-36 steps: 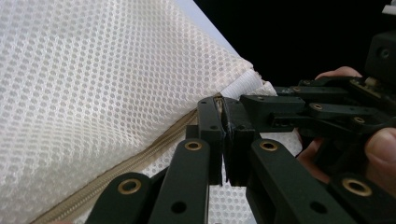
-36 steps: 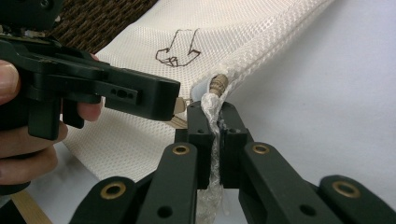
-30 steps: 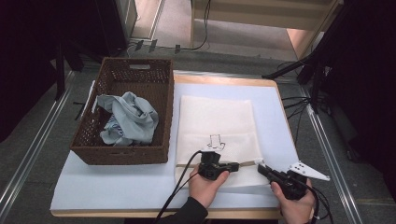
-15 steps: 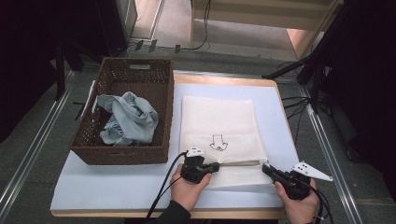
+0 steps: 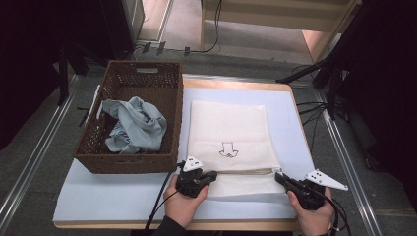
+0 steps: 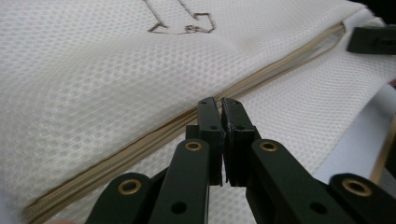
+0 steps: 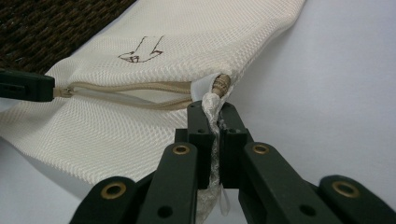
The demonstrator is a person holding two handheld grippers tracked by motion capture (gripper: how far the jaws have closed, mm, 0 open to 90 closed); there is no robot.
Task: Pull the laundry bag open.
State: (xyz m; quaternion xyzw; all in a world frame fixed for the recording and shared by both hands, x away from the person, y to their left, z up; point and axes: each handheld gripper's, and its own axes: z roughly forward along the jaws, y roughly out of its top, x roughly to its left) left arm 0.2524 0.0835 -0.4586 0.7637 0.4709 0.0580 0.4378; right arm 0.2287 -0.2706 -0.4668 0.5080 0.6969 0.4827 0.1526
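Now my right gripper pinches the mesh bag's corner; my left gripper, clamped on the zipper pull, has the zipper partly open; clothes wait in the upper-left basket.

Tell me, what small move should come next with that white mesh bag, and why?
Probably draw the small zip slider the last short stretch toward the left edge of the white mesh bag, as the high view shows it. The left claw is shut on the slider, the beige zip gapes open behind it, and the right claw pinches the bag's corner, bracing it.
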